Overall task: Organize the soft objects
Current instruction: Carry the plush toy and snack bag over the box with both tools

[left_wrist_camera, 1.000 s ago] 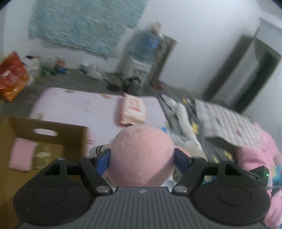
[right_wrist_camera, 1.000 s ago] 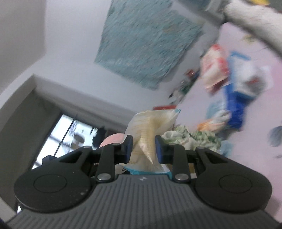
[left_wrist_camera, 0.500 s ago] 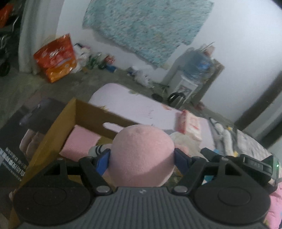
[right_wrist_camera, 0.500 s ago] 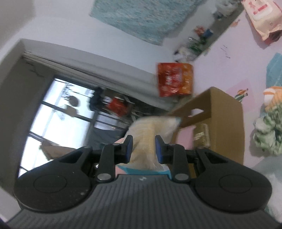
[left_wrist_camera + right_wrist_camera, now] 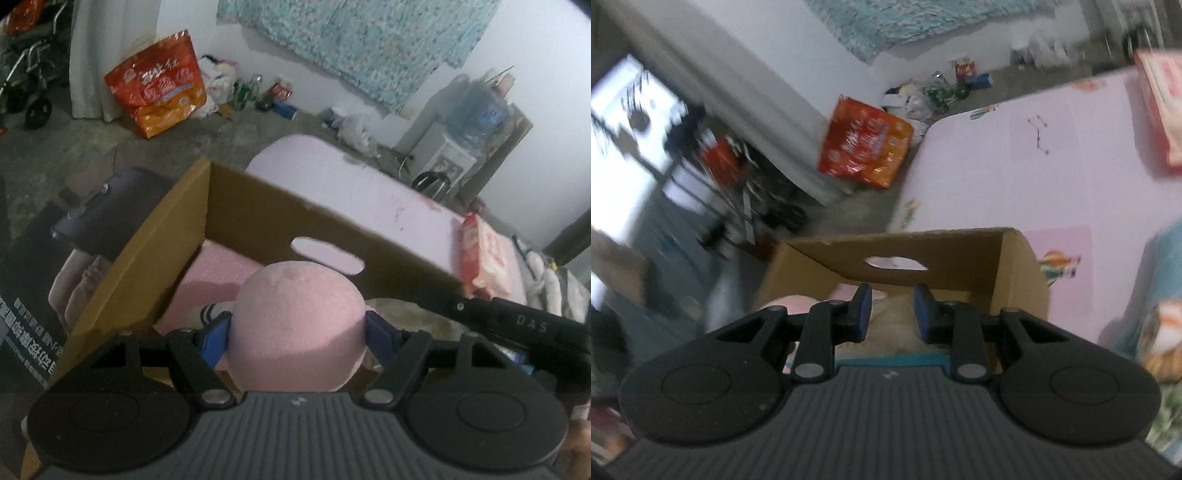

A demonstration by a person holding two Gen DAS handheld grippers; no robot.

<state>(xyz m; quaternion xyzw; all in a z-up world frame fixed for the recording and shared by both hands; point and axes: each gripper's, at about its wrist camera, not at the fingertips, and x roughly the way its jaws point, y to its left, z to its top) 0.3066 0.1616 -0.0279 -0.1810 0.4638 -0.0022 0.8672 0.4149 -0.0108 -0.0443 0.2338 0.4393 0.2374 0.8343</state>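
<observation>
Progress: part done, by judgement. Some soft items already in the cardboard box (image 5: 155, 258); one pink ball (image 5: 295, 328) not yet dropped in; more soft goods loose on the pink mat (image 5: 369, 199).

Orange bag (image 5: 159, 83): on the floor by the wall, well apart from the box; not part of the sorting as far as can be judged.

Box, left-wrist view: open top, hand slot (image 5: 327, 254) in the far wall. Inside at left, a flat pink pad (image 5: 218, 273); beside it a striped white item (image 5: 210, 312), too hidden to name.

Left claw (image 5: 297, 334): clenched on the pink ball, blue pads pressed to both its sides. Ball held over the near part of the box, above the contents.

Pale item (image 5: 890, 325): lies in the box, below and between the right claw's fingers; blurred, kind unclear.

Right claw (image 5: 891, 314): released, fingers apart, nothing pinched between them; positioned over the box interior, seen also as a black bar at the right of the left-wrist view.

Red-and-white pack (image 5: 484, 258): on the mat just beyond the right end of the box, outside it.

Remaining, by judgement: release of the ball into the box, then collection of the pack and other loose soft goods at right.
</observation>
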